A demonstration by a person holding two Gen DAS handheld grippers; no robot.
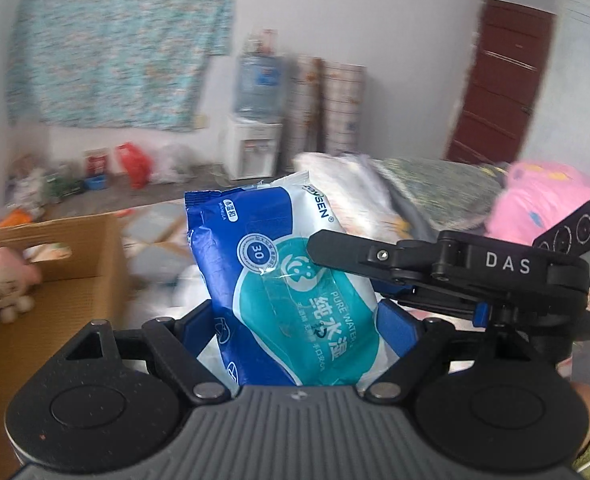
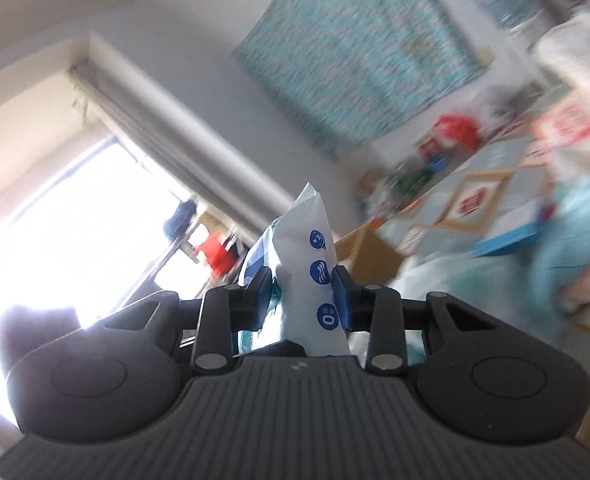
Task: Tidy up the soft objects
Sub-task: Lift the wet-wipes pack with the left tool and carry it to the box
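Blue-and-white plastic is what fills both views: one pack of wet wipes (image 1: 291, 280), and both grippers have a hold on it at once. From the left wrist camera you get the printed front face, teal oval and all, standing upright between the left gripper (image 1: 299, 328), whose blue pads (image 1: 399, 320) sit wide apart on either flank of the pack. That same view also catches the right gripper (image 1: 375, 276) coming in from the right side, one black finger lying across the pack's face.

The right wrist view shows what the left can't: the pack (image 2: 319, 272) seen edge-on, a thin white side with round blue icons, pinched between two narrowly set blue pads (image 2: 341, 296). It's tilted and blurry, with a bright window (image 2: 75, 220) on the left.

Only the left view shows the cardboard box (image 1: 75, 272) off to the left, with a pink plush toy (image 1: 3, 280) at its near edge, plus a water dispenser (image 1: 255, 120) against the wall and a dark red door (image 1: 499, 92).

Counts: one wipes pack, two grippers, one box, one plush, one patterned teal cloth (image 1: 115, 40) hanging on the wall. The pack is held up in the air, right of the box.
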